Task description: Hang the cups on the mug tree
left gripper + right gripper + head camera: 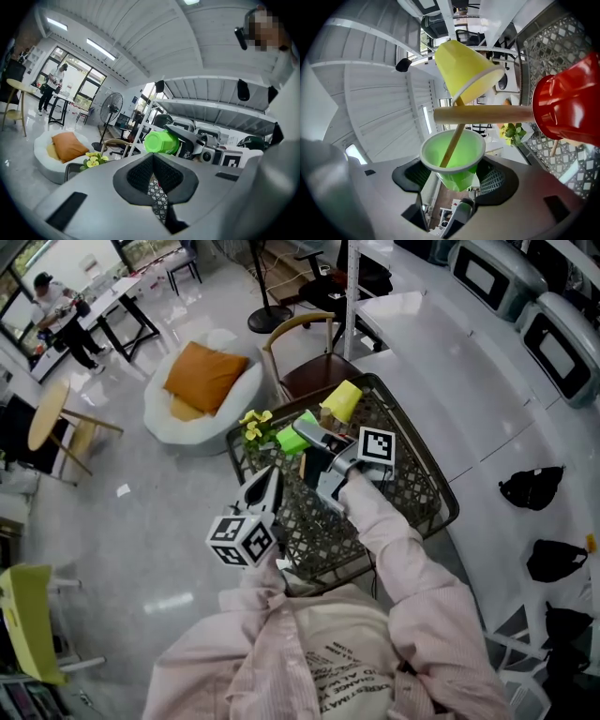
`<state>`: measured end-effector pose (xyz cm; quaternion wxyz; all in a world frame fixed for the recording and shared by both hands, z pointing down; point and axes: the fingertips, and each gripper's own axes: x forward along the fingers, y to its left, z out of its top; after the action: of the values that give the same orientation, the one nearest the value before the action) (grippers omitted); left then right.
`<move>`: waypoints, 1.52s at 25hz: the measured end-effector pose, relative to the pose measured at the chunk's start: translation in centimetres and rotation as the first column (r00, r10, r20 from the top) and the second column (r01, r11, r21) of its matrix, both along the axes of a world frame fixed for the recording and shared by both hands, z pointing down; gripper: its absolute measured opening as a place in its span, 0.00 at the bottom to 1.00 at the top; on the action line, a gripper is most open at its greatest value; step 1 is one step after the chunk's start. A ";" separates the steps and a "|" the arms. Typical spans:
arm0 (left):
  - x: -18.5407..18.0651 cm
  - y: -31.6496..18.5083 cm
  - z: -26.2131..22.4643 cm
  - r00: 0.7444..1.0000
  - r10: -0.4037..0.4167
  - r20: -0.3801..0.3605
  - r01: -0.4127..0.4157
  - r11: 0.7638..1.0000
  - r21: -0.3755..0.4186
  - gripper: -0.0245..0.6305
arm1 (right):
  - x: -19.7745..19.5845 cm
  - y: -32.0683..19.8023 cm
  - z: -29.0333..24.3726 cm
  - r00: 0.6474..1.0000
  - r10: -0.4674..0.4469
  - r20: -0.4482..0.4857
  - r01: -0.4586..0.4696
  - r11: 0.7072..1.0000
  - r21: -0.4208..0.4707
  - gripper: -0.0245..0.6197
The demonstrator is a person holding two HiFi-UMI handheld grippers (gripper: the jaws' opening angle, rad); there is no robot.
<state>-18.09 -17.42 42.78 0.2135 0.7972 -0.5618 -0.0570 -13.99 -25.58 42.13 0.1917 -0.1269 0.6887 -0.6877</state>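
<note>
My right gripper (454, 176) is shut on the green cup (466, 147), which lies on its side with its mouth facing the wooden mug tree (487, 114). A thin peg (451, 145) of the tree reaches into the cup's mouth. A yellow cup (461, 65) hangs upside down on another peg, and a red cup (569, 108) hangs further along. From above, the green cup (295, 435) sits just left of the yellow cup (342, 399). My left gripper (267, 486) is shut on nothing, held back at the table's near left, apart from the tree.
The tree stands on a dark lattice metal table (412, 493) with a raised rim. A small pot of yellow flowers (255, 425) sits at its far left corner. Behind the table are a wooden chair (309, 362) and a white beanbag with an orange cushion (202, 381).
</note>
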 end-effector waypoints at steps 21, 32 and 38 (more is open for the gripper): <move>0.0 0.0 -0.5 0.998 -0.067 0.012 0.067 0.998 0.005 0.03 | 0.4 -1.0 0.9 0.993 0.043 0.113 -0.017 0.976 -0.217 0.49; -0.2 0.9 -0.4 0.995 -0.095 0.012 0.095 0.996 0.001 0.03 | 0.7 -0.6 1.5 0.990 0.079 0.118 -0.053 0.977 -0.208 0.50; 0.0 1.5 -0.4 0.995 -0.103 0.010 0.103 0.995 -0.004 0.03 | 1.1 -0.2 1.2 0.988 0.103 0.115 -0.084 0.983 -0.162 0.54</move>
<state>-18.14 -15.92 42.39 0.2092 0.7670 -0.6034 -0.0627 -12.86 -25.73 43.37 0.2555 -0.1311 0.6126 -0.7364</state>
